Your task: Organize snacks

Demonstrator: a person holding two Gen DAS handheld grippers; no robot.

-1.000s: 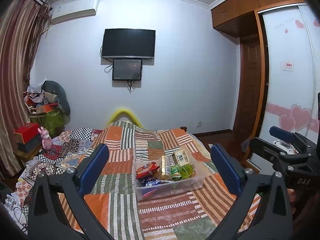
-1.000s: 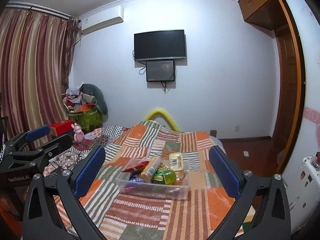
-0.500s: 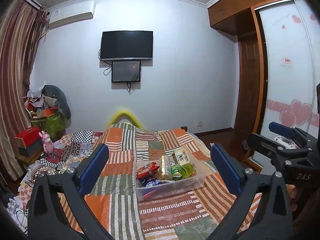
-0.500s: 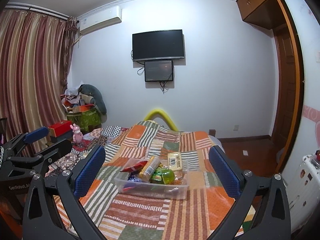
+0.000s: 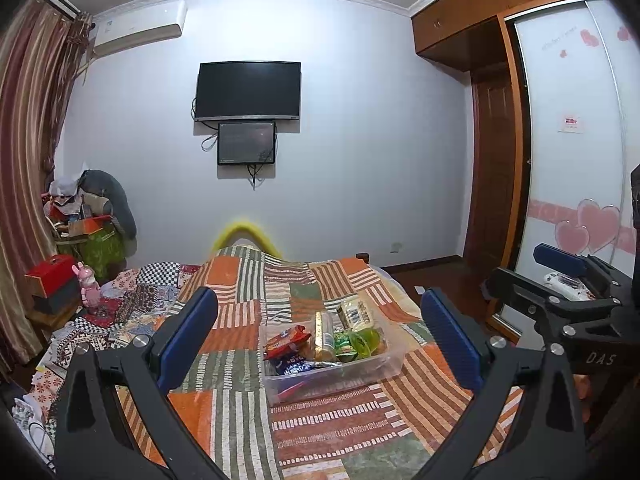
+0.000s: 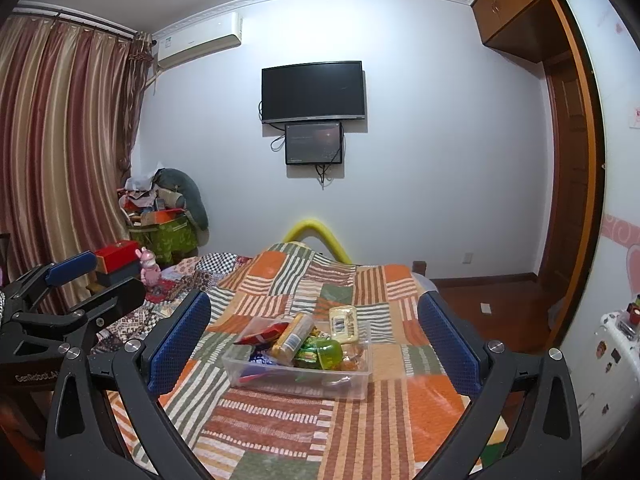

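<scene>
Patchwork bed (image 5: 248,432) spreads under both tongs; clear snack bin (image 6: 298,376) sits ahead of them, between the spread fingers, well apart; left gripper (image 5: 320,344) released, empty; right gripper (image 6: 314,346) released, empty; step looks like approach; next move likely calls for descending onto one snack, perhaps the red packet (image 5: 286,340).

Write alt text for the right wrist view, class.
A clear plastic bin of snacks sits on a patchwork bedspread, framed by the open right gripper. A wall-mounted TV hangs beyond; the left gripper shows at left.
</scene>
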